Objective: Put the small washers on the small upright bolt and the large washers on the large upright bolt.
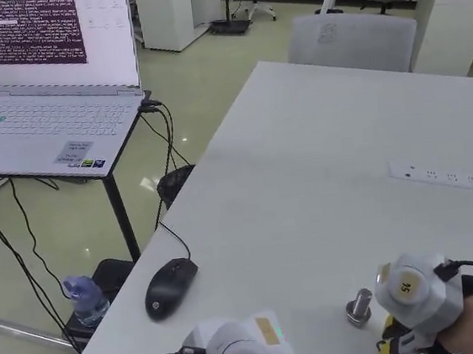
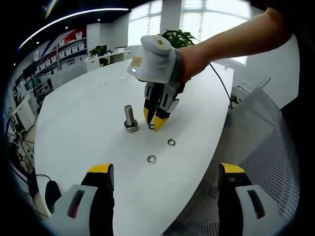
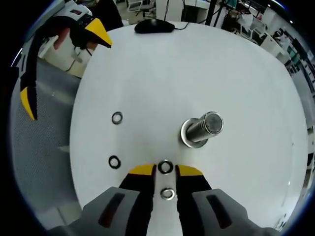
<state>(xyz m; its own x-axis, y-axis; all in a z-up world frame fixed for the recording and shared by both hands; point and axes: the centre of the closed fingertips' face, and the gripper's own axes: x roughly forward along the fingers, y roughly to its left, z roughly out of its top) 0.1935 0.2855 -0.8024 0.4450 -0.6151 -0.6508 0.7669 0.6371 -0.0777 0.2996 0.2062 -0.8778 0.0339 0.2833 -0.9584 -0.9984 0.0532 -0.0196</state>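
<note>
An upright steel bolt stands on the white table. My right gripper points down at the table just beside the bolt. Its jaws are narrowed onto a washer that lies flat between the tips. A second washer shows through the gap further back. Two more washers lie loose nearby, seen too as washers. My left gripper hovers off the table edge, jaws wide apart and empty.
A black mouse lies near the table's left edge. A white power strip sits at the right. Off the table stand a laptop on a stand, a grey chair and a water bottle on the floor.
</note>
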